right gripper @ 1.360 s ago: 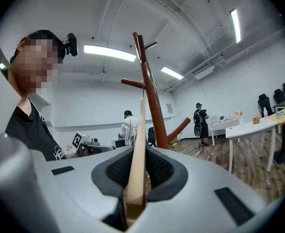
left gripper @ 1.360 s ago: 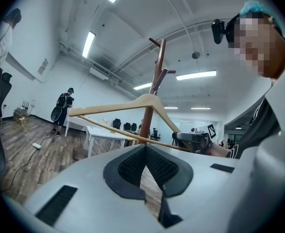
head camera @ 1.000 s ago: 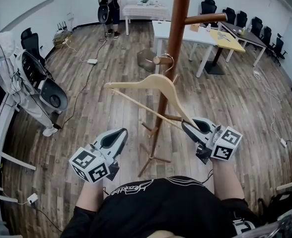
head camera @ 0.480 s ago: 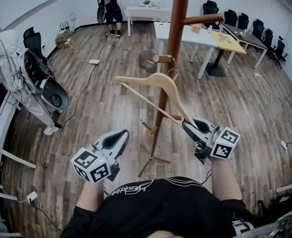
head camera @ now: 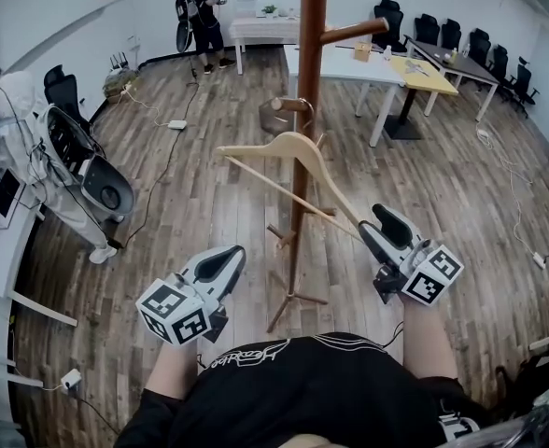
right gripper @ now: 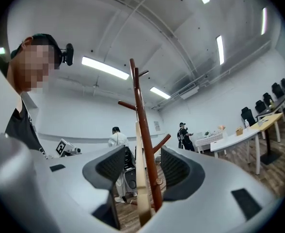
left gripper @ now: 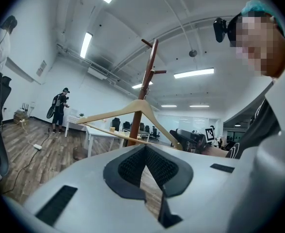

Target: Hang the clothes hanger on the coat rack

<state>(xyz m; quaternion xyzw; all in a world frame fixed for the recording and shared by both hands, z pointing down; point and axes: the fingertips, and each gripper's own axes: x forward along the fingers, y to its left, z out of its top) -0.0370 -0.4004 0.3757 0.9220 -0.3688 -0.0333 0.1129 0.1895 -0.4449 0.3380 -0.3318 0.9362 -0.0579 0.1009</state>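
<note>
A pale wooden hanger [head camera: 293, 147] hangs tilted beside the brown coat rack pole [head camera: 304, 82], its metal hook over a short peg [head camera: 288, 105]. My right gripper [head camera: 379, 220] is at the hanger's low right end. Its jaws are opening. In the right gripper view the hanger [right gripper: 140, 178] stands edge-on between the pads, which do not touch it, with the rack [right gripper: 143, 130] just behind. My left gripper [head camera: 223, 261] floats lower left of the rack, shut and empty. In the left gripper view, the hanger [left gripper: 133, 108] and rack [left gripper: 147, 72] are ahead of it.
The rack's spread feet [head camera: 293, 299] rest on the wood floor just in front of me. A chair draped with a white coat [head camera: 78, 166] stands at left. White and yellow tables [head camera: 415, 68] with black chairs fill the back right. A person [head camera: 198, 12] stands far back.
My right gripper's jaws have spread and let go of the hanger's end, and the gripper has drawn slightly back to the right. The hanger stays on the peg. The left gripper hardly moved.
</note>
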